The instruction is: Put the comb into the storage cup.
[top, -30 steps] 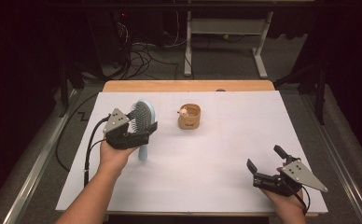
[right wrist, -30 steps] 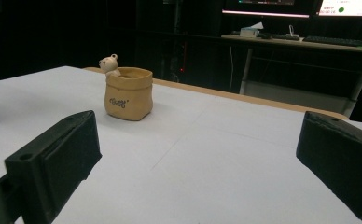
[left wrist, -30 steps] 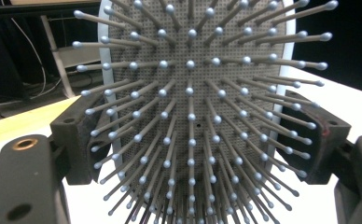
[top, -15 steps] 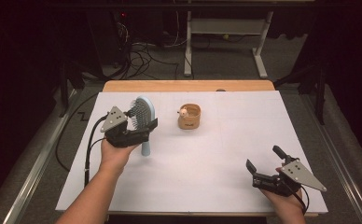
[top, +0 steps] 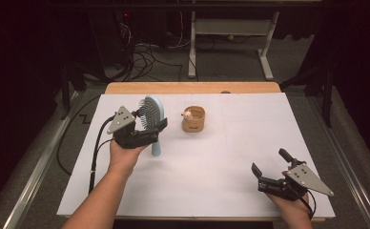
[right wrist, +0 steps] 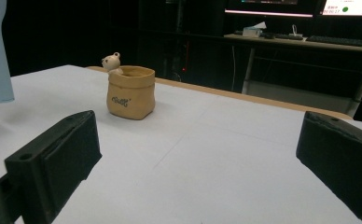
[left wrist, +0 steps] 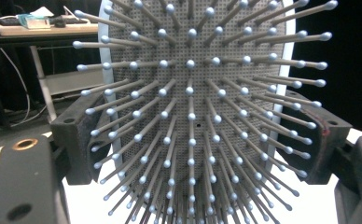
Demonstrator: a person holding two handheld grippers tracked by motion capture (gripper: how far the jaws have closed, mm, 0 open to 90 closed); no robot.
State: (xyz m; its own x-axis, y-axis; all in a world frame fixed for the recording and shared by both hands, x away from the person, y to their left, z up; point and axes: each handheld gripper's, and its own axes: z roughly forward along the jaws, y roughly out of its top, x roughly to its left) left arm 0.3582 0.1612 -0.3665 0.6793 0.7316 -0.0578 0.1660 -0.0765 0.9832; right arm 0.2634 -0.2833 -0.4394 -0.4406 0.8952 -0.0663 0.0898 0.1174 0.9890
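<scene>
In the high view, the left tool [top: 147, 128] sits at centre left of the frame, raised off the white surface [top: 221, 162], and pinches a pale blue hairbrush [top: 153, 125] across its head. The brush stands upright, its handle end pointing down close to the white sheet; whether it touches cannot be told. In the left gripper view the bristle pad [left wrist: 193, 107] faces the camera, with a black jaw pressed against each side of the brush head.

The right tool [top: 273, 172] rests low at the lower right of the high view, close to the near edge of the surface, its jaws spread wide with nothing between them. In the right gripper view the two jaws stand far apart at the lower corners, and bare white sheet lies ahead of them.

A small tan pot with a bear figure on its rim [top: 193, 119] stands just right of the brush, in the upper middle of the high view, well apart from the right tool. It stands a little way in from the far wooden edge [top: 192, 88]. The wide middle and the right half of the sheet lie open. Beyond the far edge are cables and a desk frame on the floor.
</scene>
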